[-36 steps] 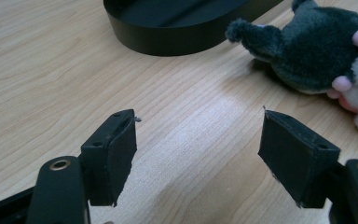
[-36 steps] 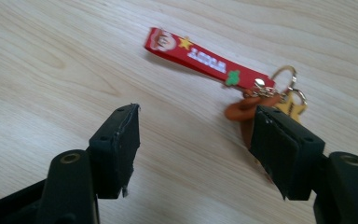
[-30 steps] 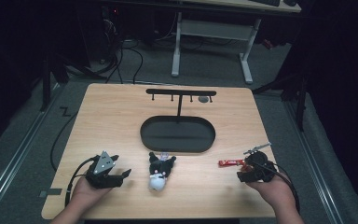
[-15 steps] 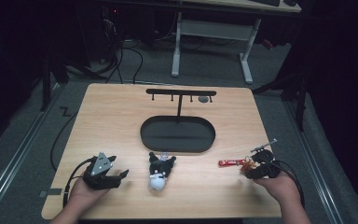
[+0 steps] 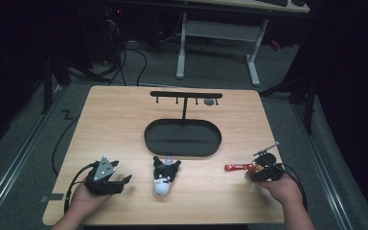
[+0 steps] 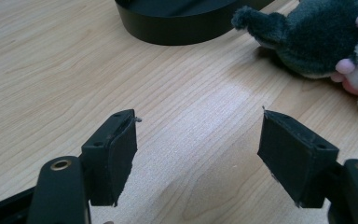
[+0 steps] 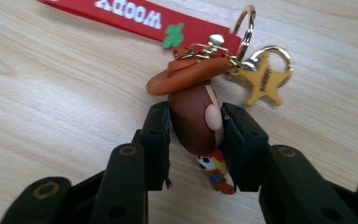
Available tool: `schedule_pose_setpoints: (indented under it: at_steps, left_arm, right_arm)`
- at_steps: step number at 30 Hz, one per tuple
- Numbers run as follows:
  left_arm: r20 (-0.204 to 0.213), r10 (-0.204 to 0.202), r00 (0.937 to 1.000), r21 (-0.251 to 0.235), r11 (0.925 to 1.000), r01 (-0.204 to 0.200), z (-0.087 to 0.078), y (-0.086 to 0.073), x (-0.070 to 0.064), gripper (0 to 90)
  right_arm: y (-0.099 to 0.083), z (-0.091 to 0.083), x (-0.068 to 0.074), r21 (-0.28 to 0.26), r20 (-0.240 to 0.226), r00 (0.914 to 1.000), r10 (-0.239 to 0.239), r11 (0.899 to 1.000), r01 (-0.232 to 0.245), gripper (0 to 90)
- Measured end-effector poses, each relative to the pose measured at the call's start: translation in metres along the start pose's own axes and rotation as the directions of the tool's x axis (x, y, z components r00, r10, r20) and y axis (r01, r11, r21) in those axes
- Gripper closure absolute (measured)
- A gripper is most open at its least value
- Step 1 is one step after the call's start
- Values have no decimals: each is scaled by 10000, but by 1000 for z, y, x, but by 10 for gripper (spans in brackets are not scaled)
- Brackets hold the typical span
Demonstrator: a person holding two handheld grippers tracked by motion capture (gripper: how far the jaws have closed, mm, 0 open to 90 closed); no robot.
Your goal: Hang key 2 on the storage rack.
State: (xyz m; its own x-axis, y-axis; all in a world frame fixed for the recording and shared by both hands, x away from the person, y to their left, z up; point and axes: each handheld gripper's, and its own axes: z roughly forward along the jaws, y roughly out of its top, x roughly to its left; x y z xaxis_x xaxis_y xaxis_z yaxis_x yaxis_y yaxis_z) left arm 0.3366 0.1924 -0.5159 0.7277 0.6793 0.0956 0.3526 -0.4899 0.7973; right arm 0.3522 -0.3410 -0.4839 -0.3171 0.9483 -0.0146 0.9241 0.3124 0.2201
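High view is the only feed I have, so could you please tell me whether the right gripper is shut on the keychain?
Observer: Yes, the right gripper is shut on the keychain's cowboy figure, with its jaws pressing the head from both sides.
Operator: Thank you. What else hangs on that keychain?
Observer: A yellow star charm on a ring, next to the red strap.
Operator: And is the left gripper holding anything?
Observer: No, it is open with nothing between its jaws. The plush toy lies apart from it, ahead and to the right in the left gripper view.
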Motion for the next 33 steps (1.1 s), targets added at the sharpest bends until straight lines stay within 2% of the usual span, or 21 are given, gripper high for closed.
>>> schedule_pose_setpoints:
  at_steps: [7, 12, 13, 17, 25, 30, 33]
  left_arm:
    - [-54, -48, 10000, 22, 10000, 48, -1, -1, 0, 282]
    - [-54, -31, 10000, 118, 9999, 32, -2, -3, 0, 283]
    - [-53, -36, 10000, 119, 9999, 36, -2, -3, 0, 283]
    - [-63, -45, 10000, 133, 9999, 46, -3, -3, 1, 284]
    - [-83, -65, 9999, 140, 9999, 66, -3, -3, 1, 286]
    - [-94, -53, 9999, 132, 9999, 55, -4, -2, 1, 286]
    - [-90, -62, 9999, 100, 9999, 63, -4, -2, 1, 286]
  right_arm:
    - [3, 2, 2, 58, -100, 9999, -125, 9999, 126, 641]
    - [6, 6, 4, 202, 100, 9994, -340, 9992, 338, 627]
    - [7, 6, 4, 142, -1, 9993, -369, 9992, 369, 629]
    - [9, 6, 7, 257, 91, 9989, -464, 9986, 461, 665]
    - [13, -17, 14, -37, 12, 9993, -372, 9993, 372, 669]
    - [18, -40, 19, -31, 210, 9992, -354, 9994, 355, 671]
    - [20, -48, 21, -95, 199, 9991, -367, 9993, 369, 671]
